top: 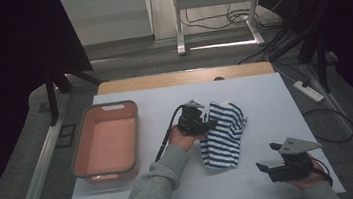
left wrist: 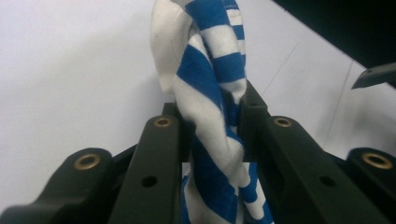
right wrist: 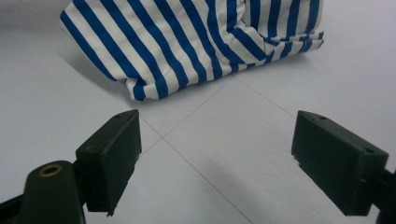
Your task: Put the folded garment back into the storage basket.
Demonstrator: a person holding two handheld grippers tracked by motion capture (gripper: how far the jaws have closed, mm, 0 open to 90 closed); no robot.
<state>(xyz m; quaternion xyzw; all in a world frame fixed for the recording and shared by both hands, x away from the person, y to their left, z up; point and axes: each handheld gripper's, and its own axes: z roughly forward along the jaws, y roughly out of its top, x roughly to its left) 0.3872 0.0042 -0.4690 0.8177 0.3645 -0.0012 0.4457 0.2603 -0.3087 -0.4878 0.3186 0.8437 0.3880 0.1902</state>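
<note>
Our left gripper [top: 211, 123] has its jaws clamped on a bunched fold of the blue-and-white striped cloth [top: 224, 134], which hangs from the grip onto the table [top: 264, 94]. We judge a steady lift keeps the fold from slipping. The cloth's long axis runs away from the jaws towards us. Our right gripper [top: 267, 157], jaws wide apart, waits nearby.

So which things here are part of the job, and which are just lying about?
In the job:
- striped cloth, pinched in the shut left tool
- right tool, open, apart from the cloth

Lying about:
- pink tub, left on the table
- power strip on the floor
</note>
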